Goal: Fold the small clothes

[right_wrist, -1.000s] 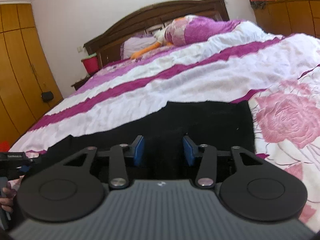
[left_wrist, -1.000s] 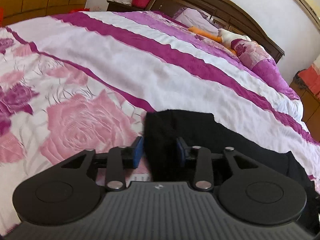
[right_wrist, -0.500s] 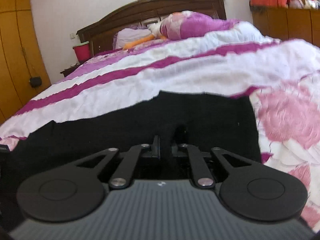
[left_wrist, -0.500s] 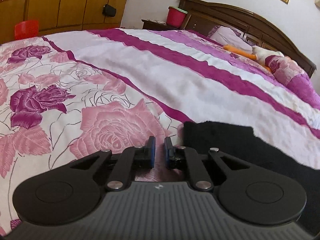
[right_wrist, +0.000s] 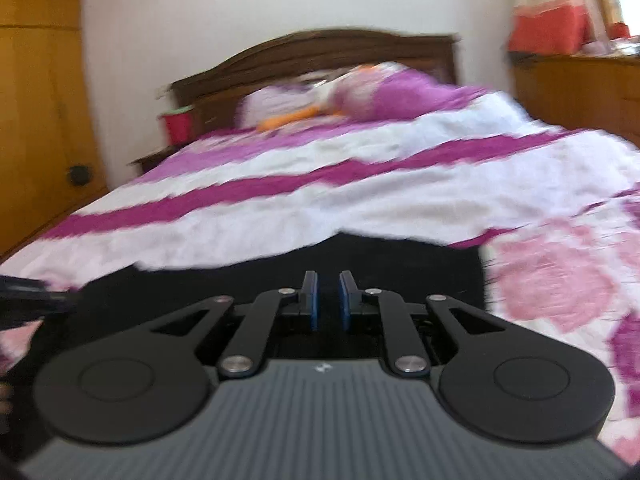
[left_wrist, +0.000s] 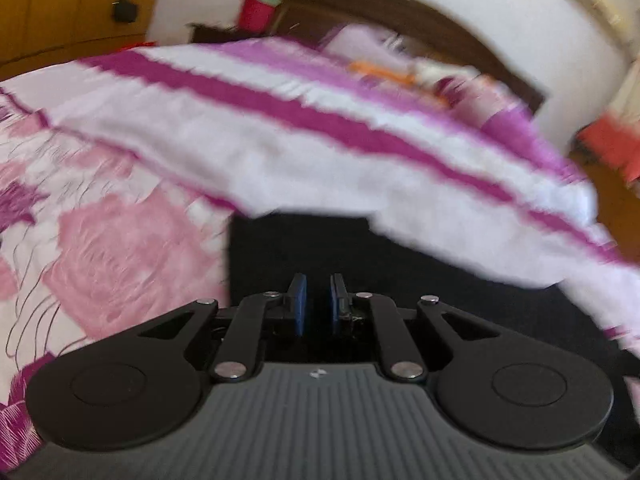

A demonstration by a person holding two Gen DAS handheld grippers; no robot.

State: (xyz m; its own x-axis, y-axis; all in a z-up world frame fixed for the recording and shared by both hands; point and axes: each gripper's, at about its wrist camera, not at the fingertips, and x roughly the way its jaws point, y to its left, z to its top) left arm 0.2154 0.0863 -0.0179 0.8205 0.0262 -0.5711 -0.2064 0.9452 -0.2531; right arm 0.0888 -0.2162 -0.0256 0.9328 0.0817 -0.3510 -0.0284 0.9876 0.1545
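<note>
A black garment (left_wrist: 320,248) lies on the bed's floral and striped quilt (left_wrist: 120,264). In the left wrist view my left gripper (left_wrist: 318,304) has its blue pads close together over the garment's left part, with black cloth between them. In the right wrist view the same black garment (right_wrist: 400,268) spreads wide, and my right gripper (right_wrist: 329,300) is nearly shut on its near edge toward the right corner. Both views are blurred by motion. The other gripper's tip (right_wrist: 24,296) shows at the far left of the right wrist view.
The bed has a dark wooden headboard (right_wrist: 320,52), purple pillows (right_wrist: 400,96) and an orange and white soft toy (right_wrist: 288,118). A red bin (right_wrist: 178,128) stands on the nightstand. Wooden wardrobes (right_wrist: 36,120) are on the left, a dresser (right_wrist: 580,92) on the right.
Both grippers went from open to closed on the black garment's edge. Since half a second ago both cameras have risen and swung, and the views have blurred.
</note>
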